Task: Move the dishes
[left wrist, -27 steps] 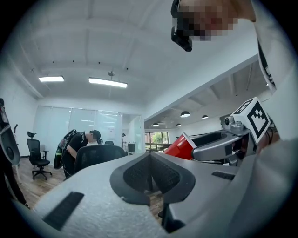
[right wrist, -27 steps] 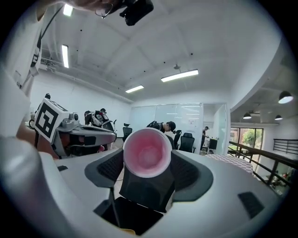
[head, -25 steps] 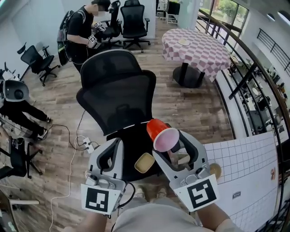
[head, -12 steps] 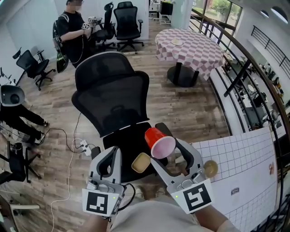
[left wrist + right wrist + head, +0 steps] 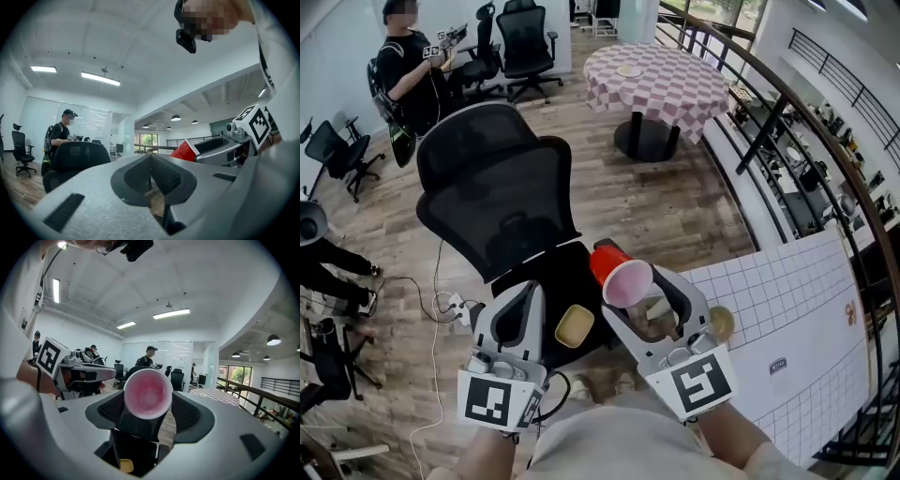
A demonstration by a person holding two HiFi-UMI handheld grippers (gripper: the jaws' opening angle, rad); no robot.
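Right gripper point(image 5: 149, 404) fingers grasp red cup point(image 5: 148, 393), left gripper point(image 5: 151, 160) fingers clenched, head view shows yellow dish point(image 5: 575, 324)

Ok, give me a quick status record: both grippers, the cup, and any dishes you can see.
left gripper: jaws together, nothing between them
right gripper: shut on the red cup
red cup: held on its side, open mouth toward the person, inside empty
yellow dish: on the seat of the black office chair, between the two grippers in the head view
tan round dish: at the edge of the white gridded table, partly hidden behind the right gripper
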